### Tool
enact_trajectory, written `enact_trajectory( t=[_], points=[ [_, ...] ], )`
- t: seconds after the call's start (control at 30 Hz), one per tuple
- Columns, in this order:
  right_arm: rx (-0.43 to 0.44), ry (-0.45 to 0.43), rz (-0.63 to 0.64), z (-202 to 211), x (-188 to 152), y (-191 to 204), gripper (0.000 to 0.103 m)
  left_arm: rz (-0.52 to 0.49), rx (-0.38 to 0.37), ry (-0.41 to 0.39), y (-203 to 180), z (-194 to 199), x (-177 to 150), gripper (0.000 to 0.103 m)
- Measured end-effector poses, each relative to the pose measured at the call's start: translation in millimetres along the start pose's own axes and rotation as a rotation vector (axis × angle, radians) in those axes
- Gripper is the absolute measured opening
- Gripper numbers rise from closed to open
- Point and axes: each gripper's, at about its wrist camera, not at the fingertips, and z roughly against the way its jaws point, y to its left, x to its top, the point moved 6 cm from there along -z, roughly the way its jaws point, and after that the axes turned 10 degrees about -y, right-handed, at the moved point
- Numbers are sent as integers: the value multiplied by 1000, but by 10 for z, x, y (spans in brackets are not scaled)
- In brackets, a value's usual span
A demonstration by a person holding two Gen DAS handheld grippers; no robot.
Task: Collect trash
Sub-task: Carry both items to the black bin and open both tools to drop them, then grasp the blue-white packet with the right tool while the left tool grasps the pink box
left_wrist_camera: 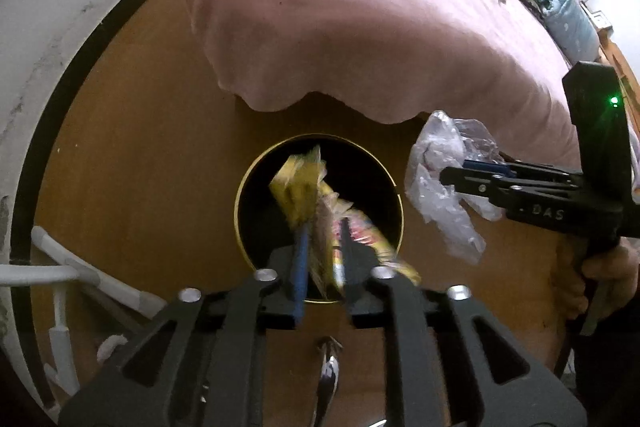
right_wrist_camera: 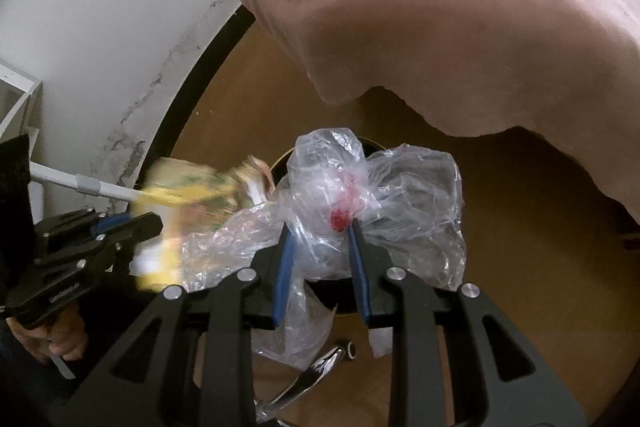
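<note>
The trash bin [left_wrist_camera: 320, 211] stands on the floor [left_wrist_camera: 152, 147] just before the bed's hanging sheet [left_wrist_camera: 360, 27]. Over the bin the left gripper [left_wrist_camera: 320, 239] holds a snack wrapper [left_wrist_camera: 308, 187]; right of the bin the right gripper [left_wrist_camera: 452, 173] holds a plastic bag [left_wrist_camera: 440, 163]; the wall [left_wrist_camera: 60, 27] lies left of the bin

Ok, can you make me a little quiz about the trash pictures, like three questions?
1. True or false: the left gripper holds a crumpled yellow snack wrapper above the round black bin with a gold rim.
2. What does the right gripper hold: A, a clear crumpled plastic bag; B, a glass bottle?
3. What pink thing hangs over the brown floor beyond the bin?

Key: 1 true. 2 A. 3 the pink bedsheet.
</note>
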Motion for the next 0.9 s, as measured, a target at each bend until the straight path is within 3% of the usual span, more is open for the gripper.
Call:
enact_trajectory(
  t=[0.03, 0.07, 0.27, 0.37, 0.43, 0.47, 0.5, 0.6, 0.7, 0.83, 0.9],
  points=[
    [-3, 3, 4, 23, -33, -35, 27, 1, 12, -7, 25, 7, 22, 52],
    [-10, 8, 14, -1, -63, -46, 27, 2, 22, -21, 48, 21, 51, 57],
    [-22, 56, 63, -166, -165, 90, 27, -10, 61, -69, 83, 364, 135, 61],
    [-47, 75, 96, -274, -200, 209, 29, -28, 87, -132, 46, 757, 171, 71],
    [-51, 84, 108, -336, -198, 293, 48, -42, 99, -176, 12, 1050, 194, 77],
    [-59, 83, 114, -341, -190, 339, 65, -50, 105, -197, -12, 1206, 208, 79],
    [-69, 74, 121, -322, -174, 374, 70, -58, 112, -216, -35, 1363, 213, 83],
    [-93, 60, 148, -228, -134, 510, 70, -73, 163, -286, -41, 1909, 166, 90],
    [-103, 34, 186, -13, -48, 735, 70, -53, 202, -339, 25, 2542, -4, 90],
    [-56, -98, 322, 643, 180, 1502, 71, 6, 279, -417, 254, 3384, -406, 93],
    [-11, -162, 389, 974, 247, 1911, 77, 55, 341, -449, 441, 3806, -680, 93]
  ],
)
